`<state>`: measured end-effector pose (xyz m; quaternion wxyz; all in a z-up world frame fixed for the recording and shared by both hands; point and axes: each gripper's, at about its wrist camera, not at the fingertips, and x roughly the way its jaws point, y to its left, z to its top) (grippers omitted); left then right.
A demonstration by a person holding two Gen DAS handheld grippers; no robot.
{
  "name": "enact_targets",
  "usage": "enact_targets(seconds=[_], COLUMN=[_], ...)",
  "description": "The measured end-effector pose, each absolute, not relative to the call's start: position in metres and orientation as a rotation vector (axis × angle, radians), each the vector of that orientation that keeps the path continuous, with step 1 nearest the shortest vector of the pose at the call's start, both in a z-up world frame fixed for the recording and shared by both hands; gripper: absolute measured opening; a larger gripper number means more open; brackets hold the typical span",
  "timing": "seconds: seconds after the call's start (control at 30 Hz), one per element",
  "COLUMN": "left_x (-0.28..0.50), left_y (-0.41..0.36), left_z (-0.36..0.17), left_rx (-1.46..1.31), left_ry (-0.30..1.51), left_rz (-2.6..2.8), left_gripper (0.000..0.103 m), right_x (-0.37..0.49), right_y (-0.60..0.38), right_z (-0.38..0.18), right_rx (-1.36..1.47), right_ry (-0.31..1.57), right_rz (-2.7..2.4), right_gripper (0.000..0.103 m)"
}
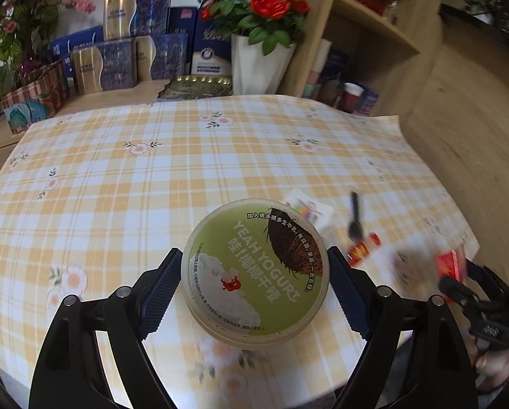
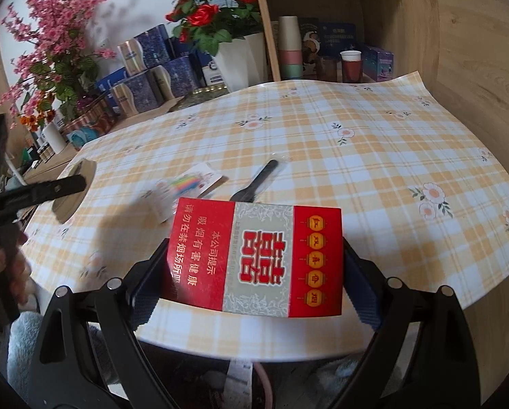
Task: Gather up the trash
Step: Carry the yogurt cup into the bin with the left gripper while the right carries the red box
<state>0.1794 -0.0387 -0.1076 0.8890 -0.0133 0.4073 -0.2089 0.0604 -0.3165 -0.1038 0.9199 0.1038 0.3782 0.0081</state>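
Note:
My left gripper (image 1: 254,279) is shut on a round yogurt tub (image 1: 254,269) with a green lid and holds it above the checked tablecloth (image 1: 152,177). My right gripper (image 2: 254,266) is shut on a red cigarette pack (image 2: 258,255), held above the table's near edge. That pack also shows in the left wrist view (image 1: 450,266). The tub shows side-on in the right wrist view (image 2: 73,194). On the cloth lie a black plastic spoon in a clear wrapper (image 2: 261,179), a white wrapper with coloured stripes (image 2: 186,187) and a small red packet (image 1: 363,248).
Potted red roses (image 1: 258,34), blue and gold boxes (image 1: 118,54) and a gold tray (image 1: 196,87) stand behind the table. A wooden shelf (image 2: 326,51) holds cups at the back right. A wooden wall (image 2: 476,68) runs along the right.

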Motion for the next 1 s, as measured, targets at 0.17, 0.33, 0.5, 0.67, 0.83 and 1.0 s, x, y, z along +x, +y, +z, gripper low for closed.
enact_targets(seconds=[0.17, 0.33, 0.5, 0.67, 0.83, 1.0], left_x=[0.104, 0.044, 0.012, 0.010, 0.013, 0.022], left_y=[-0.037, -0.050, -0.070, -0.087, -0.110, -0.120], left_z=[-0.105, -0.122, -0.149, -0.184, -0.229, -0.254], left_rx=[-0.009, 0.076, 0.212, 0.258, 0.348, 0.348], left_ry=[0.814, 0.828, 0.873, 0.962, 1.056, 1.112], left_rz=[-0.516, -0.610, -0.671, -0.708, -0.734, -0.734], left_gripper=[0.082, 0.082, 0.082, 0.083, 0.083, 0.086], right_x=[0.028, 0.002, -0.014, -0.020, -0.023, -0.026], right_y=[-0.301, -0.293, -0.295, -0.303, -0.313, -0.322], right_z=[-0.096, -0.095, -0.097, -0.097, -0.096, -0.098], right_rx=[0.185, 0.167, 0.180, 0.204, 0.220, 0.227], right_ry=[0.755, 0.746, 0.747, 0.742, 0.739, 0.744], right_rz=[0.037, 0.048, 0.043, 0.029, 0.008, -0.011], right_gripper=[0.090, 0.090, 0.090, 0.090, 0.090, 0.090])
